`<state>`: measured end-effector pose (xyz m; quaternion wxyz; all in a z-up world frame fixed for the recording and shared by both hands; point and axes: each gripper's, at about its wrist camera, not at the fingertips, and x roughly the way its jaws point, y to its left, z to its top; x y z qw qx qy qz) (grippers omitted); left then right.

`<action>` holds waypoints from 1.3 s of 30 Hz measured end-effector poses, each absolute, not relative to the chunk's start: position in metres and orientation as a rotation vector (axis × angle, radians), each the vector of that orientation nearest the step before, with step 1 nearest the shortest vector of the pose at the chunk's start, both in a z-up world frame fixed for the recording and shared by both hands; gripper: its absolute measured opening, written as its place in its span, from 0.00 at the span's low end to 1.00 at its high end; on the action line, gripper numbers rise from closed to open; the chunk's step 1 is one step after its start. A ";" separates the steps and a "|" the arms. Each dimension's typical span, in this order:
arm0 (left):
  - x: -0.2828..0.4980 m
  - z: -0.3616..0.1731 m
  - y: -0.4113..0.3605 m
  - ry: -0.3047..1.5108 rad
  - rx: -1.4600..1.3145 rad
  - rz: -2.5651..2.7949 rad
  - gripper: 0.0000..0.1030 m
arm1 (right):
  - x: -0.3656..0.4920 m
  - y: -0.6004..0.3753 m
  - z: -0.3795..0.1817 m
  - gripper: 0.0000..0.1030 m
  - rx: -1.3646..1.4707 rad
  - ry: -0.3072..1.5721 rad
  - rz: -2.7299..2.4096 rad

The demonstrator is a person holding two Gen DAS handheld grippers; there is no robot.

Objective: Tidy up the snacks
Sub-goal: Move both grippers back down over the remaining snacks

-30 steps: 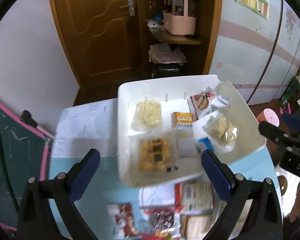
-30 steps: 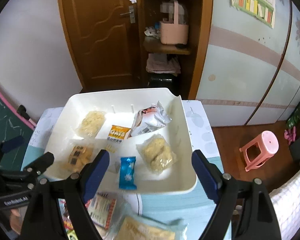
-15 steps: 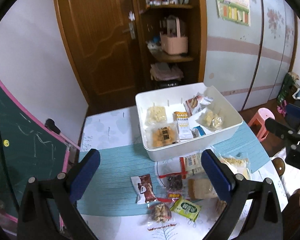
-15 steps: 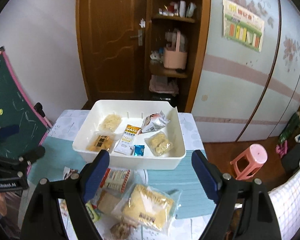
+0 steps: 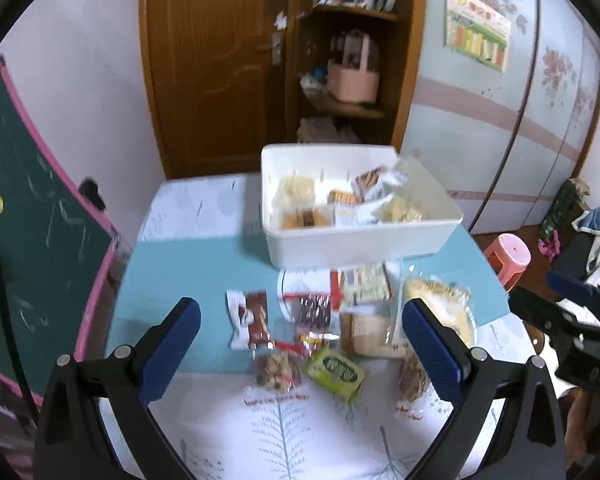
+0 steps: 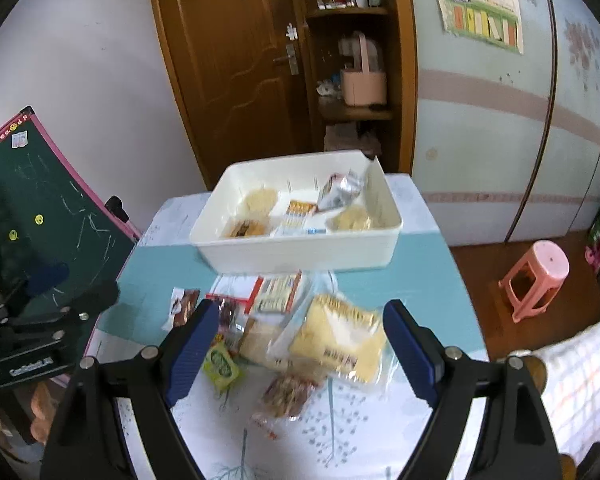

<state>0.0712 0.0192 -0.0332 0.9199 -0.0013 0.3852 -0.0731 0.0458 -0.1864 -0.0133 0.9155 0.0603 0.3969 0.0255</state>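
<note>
A white bin (image 5: 364, 242) (image 6: 300, 254) at the table's far side holds several wrapped snacks. Loose snacks lie in front of it: a brown-and-white packet (image 5: 249, 319), a dark red packet (image 5: 314, 312), a green packet (image 5: 335, 369) (image 6: 221, 365), a large yellow cracker pack (image 6: 338, 338) (image 5: 436, 304) and a nut snack (image 6: 288, 394). My left gripper (image 5: 300, 354) is open and empty, above the near side of the pile. My right gripper (image 6: 298, 354) is open and empty, above the cracker pack.
The table has a teal runner (image 5: 188, 276) over a white leaf-print cloth (image 5: 292, 440). A green chalkboard (image 5: 24, 248) leans at the left. A pink stool (image 6: 536, 276) stands on the floor to the right. A wooden door and shelf are behind.
Both grippers have pulled back and up from over the bin toward the table's near side. The loose snack pile has come into full view under them. Both stay open.
</note>
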 end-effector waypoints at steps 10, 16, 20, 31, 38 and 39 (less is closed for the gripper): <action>0.091 -0.126 0.032 1.025 -0.067 -0.150 0.98 | 0.033 -0.181 -0.085 0.82 0.138 0.927 0.006; 0.096 -0.167 0.040 1.112 -0.073 -0.113 0.98 | 0.042 -0.182 -0.124 0.82 0.168 1.038 -0.003; 0.104 -0.177 0.052 1.143 -0.116 -0.101 0.98 | 0.049 -0.180 -0.135 0.82 0.184 1.063 0.001; 0.121 -0.201 0.059 1.207 -0.153 -0.072 0.98 | 0.067 -0.160 -0.169 0.76 0.163 1.156 0.037; 0.122 -0.205 0.055 1.184 -0.108 -0.054 0.84 | 0.068 -0.149 -0.173 0.73 0.083 1.122 0.037; 0.121 -0.204 0.054 1.176 -0.109 -0.058 0.74 | 0.067 -0.148 -0.174 0.71 0.074 1.115 0.037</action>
